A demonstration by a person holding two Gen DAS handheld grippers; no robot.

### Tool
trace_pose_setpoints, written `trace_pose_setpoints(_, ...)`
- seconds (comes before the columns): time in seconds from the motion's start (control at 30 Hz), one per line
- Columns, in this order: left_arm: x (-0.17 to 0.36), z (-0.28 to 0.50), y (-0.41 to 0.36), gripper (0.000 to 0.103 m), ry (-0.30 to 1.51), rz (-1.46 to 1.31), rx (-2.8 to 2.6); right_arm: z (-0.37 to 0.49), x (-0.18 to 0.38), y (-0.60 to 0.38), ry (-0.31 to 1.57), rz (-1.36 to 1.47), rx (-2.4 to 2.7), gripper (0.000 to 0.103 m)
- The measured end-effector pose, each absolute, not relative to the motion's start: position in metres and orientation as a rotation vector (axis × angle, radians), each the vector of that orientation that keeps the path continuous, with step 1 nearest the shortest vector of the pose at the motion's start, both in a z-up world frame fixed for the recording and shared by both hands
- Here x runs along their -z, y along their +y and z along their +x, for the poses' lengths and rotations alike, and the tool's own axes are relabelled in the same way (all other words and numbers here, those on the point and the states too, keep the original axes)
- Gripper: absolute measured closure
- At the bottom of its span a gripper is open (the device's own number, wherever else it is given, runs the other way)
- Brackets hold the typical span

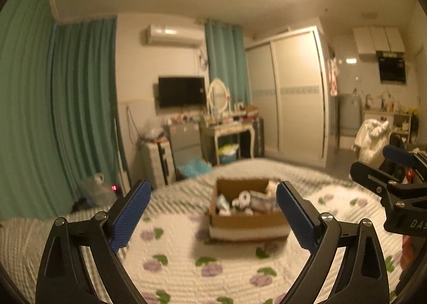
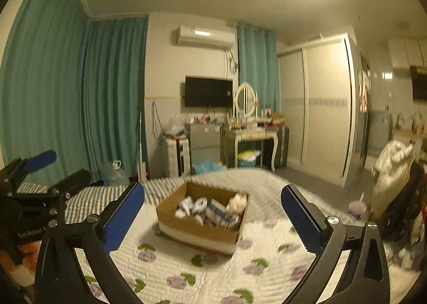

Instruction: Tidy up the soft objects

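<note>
Hovering above the bed, we hold both tongs spread wide with nothing between their blue pads. Our left tongs frame a cardboard box that sits on the white quilt with purple flowers and green leaves; the box lies well ahead of the fingertips, untouched. Inside it we see a blurred heap of soft things, white and pale blue, though we cannot tell what each one is. Our right tongs look at the same box from the other side, its near corner turned toward us, the bundles piled within. Each pair of tongs shows at the edge of the other's view. Beyond the bed stand teal curtains, a wall television and a dressing table with an oval mirror.
</note>
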State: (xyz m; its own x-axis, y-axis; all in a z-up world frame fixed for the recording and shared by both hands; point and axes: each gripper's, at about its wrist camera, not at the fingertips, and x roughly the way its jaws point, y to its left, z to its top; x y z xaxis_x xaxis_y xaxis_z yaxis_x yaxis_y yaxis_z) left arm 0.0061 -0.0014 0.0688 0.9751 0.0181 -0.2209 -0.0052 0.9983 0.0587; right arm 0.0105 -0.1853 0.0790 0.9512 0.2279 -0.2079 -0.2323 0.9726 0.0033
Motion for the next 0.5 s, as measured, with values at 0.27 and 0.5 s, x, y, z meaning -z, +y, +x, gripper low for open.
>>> trace_pose_setpoints(0.27,-0.04,0.024,0.001,0.006,0.298,0.031,-0.005,0.036,-0.04,-0.184,0.294,-0.01,-0.2,0.0)
trace_pose_setpoints(0.5,-0.035,0.015,0.004,0.006,0.304,0.016,-0.002,0.038,-0.038,-0.185,0.298,-0.001,-0.198,0.0)
